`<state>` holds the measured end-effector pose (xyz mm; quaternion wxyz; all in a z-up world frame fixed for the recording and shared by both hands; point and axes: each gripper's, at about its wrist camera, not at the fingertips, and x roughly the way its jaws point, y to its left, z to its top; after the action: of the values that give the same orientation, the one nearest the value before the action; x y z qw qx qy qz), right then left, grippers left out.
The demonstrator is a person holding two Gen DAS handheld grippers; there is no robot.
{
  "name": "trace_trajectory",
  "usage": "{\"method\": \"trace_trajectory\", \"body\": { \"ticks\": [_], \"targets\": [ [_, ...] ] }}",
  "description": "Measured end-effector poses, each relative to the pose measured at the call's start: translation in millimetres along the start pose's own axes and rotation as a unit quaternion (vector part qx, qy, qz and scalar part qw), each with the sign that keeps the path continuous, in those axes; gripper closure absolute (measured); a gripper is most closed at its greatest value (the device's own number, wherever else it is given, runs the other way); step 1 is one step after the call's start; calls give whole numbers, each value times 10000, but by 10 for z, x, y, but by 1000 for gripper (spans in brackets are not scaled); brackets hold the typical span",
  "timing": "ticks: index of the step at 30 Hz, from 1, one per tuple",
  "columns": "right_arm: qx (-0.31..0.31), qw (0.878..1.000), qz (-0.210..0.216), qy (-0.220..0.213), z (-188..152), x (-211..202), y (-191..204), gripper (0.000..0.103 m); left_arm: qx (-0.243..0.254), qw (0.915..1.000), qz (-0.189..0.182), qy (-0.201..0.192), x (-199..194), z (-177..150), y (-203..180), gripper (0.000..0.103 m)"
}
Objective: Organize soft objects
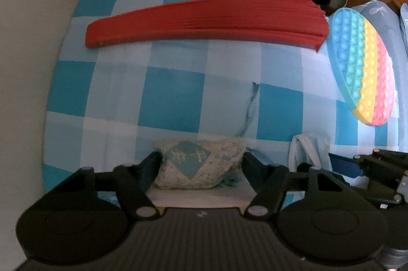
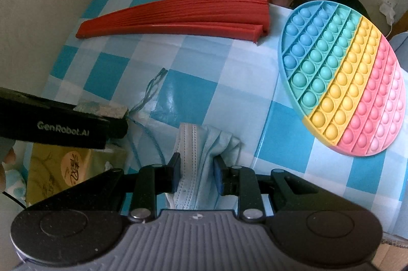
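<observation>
The left gripper [image 1: 201, 165] is standing half open, its jaws touching a sequined pouch [image 1: 199, 163]; the right gripper [image 2: 197, 172] is pinching a face mask [image 2: 201, 153].

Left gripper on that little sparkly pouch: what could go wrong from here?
1. The left gripper has the pouch between its fingers, but it is soft and may squash and slip.
2. A loose blue thread trails from the pouch across the checkered cloth; it could snag or tug the cloth.
3. The right gripper, shut on a face mask, sits close beside; the two tools could bump.
</observation>
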<state>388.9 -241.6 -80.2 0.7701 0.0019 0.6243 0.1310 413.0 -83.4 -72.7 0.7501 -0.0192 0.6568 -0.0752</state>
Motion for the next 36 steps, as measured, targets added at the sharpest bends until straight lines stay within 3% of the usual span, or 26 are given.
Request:
{"method": "trace_trajectory", "body": {
  "ticks": [4,9,12,15,16,24,33,35,36],
  "targets": [
    [5,10000,24,-9,-3,-1,-8,72,-50,9998,-77,-189,-33,21,35,52],
    [41,10000,57,-41,-10,-24,-36,73,-62,9992,-185,-352,-147,58,49,63],
    [37,10000,49,-50,-11,-39,-42,73,-1,9990,-151,-423,-207,63,33,58],
    [28,10000,29,-42,-12,-35,-35,72,73,9988,15,-492,-209,47,28,30],
    [26,10000,24,-41,-11,-32,-26,72,119,9986,55,-509,-204,24,27,27],
    [16,10000,38,-44,-12,-22,-5,72,69,9996,160,-216,-18,72,56,27],
    [51,10000,74,-27,13,-17,-24,72,88,9993,165,-336,-7,167,67,26],
    [34,10000,66,-31,14,-15,-18,72,170,9991,165,-346,9,174,58,29],
    [41,10000,70,-33,12,-15,-20,72,162,9992,142,-325,15,169,58,35]
  ]
}}
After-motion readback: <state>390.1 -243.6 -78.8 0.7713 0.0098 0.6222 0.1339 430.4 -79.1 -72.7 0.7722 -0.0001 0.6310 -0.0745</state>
